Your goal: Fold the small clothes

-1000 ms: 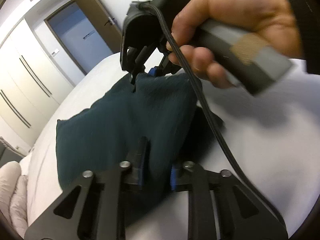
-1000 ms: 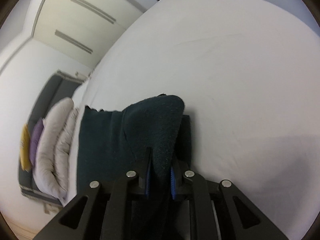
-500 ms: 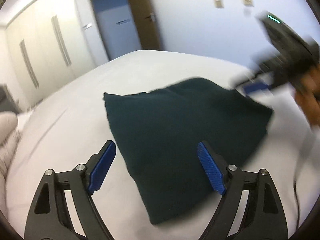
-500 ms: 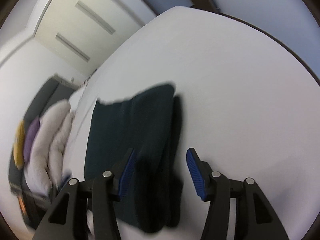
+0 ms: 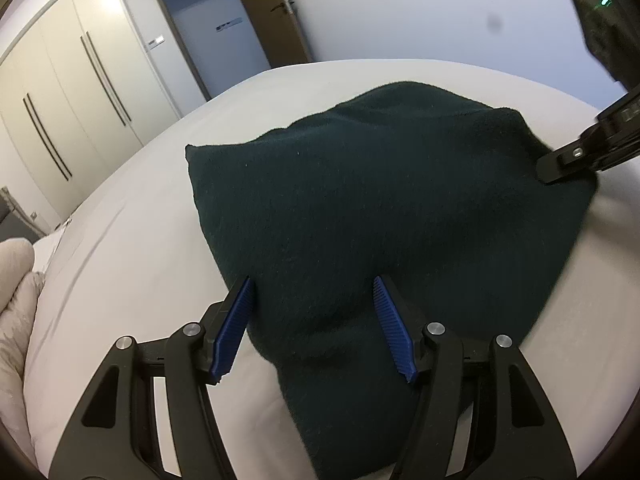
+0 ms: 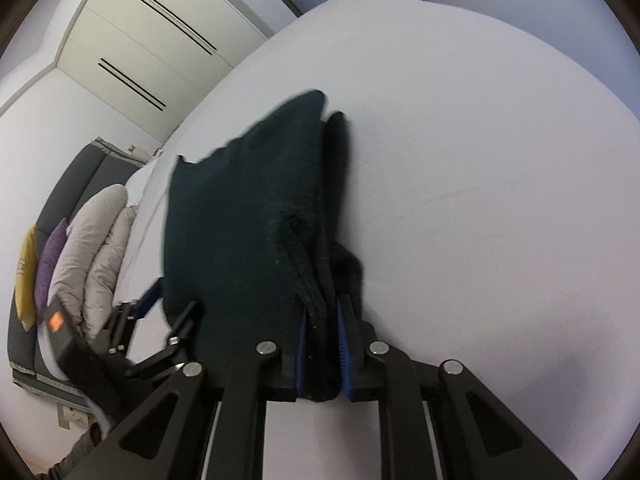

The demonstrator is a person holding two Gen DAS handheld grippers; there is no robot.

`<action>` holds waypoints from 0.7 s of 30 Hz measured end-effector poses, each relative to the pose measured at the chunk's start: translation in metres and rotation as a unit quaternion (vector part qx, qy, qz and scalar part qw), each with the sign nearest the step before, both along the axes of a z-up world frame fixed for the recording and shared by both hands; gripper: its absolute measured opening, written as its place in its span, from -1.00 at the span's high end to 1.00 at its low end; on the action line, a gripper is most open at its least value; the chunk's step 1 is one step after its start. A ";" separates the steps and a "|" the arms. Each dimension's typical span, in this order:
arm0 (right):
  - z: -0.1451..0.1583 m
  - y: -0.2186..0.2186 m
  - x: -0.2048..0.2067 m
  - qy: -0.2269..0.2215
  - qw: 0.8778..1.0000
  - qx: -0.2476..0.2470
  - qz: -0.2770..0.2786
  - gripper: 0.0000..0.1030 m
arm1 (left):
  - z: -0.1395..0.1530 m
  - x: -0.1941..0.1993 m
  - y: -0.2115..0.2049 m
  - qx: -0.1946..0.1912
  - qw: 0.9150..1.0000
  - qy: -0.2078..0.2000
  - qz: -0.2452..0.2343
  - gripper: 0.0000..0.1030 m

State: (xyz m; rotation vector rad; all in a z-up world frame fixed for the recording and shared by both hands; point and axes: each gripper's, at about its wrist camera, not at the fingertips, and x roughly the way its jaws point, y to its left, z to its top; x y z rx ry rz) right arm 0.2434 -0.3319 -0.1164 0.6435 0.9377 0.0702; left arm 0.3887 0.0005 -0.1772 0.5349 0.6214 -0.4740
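Pinching the dark green fleece garment (image 6: pixel 248 220) lying on the white bed sheet (image 6: pixel 480 180), my right gripper (image 6: pixel 323 350) has just clamped its folded edge; my left gripper (image 5: pixel 312 322) has just narrowed, straddling cloth ungripped. Lifting one-sided could unravel the fold.

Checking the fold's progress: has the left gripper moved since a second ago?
Yes. The left gripper has pulled back off the dark green cloth, swinging so the door now sits ahead; its jaws were just closing, nothing clamped.
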 end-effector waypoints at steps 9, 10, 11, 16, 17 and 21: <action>-0.011 -0.013 -0.024 -0.028 0.997 0.064 -0.037 0.56 | -0.020 0.025 0.040 -0.021 1.000 0.008 -0.008 -0.23; -0.003 -0.011 -0.026 -0.030 0.998 0.040 -0.042 0.41 | -0.022 0.030 0.045 -0.025 1.000 0.010 -0.007 -0.23; 0.012 -0.008 -0.028 -0.038 0.998 0.001 -0.050 0.42 | -0.023 0.033 0.047 -0.026 1.000 0.011 -0.007 -0.23; 0.066 0.009 -0.015 -0.118 0.992 -0.021 -0.032 0.42 | -0.028 0.029 0.049 -0.024 1.000 0.009 -0.006 -0.23; 0.070 0.016 -0.002 -0.125 0.992 -0.019 -0.012 0.42 | -0.030 0.030 0.044 -0.022 1.000 0.008 -0.006 -0.23; 0.049 0.032 0.045 -0.095 0.995 -0.026 0.017 0.42 | -0.026 0.010 0.024 -0.024 1.000 0.010 -0.006 -0.23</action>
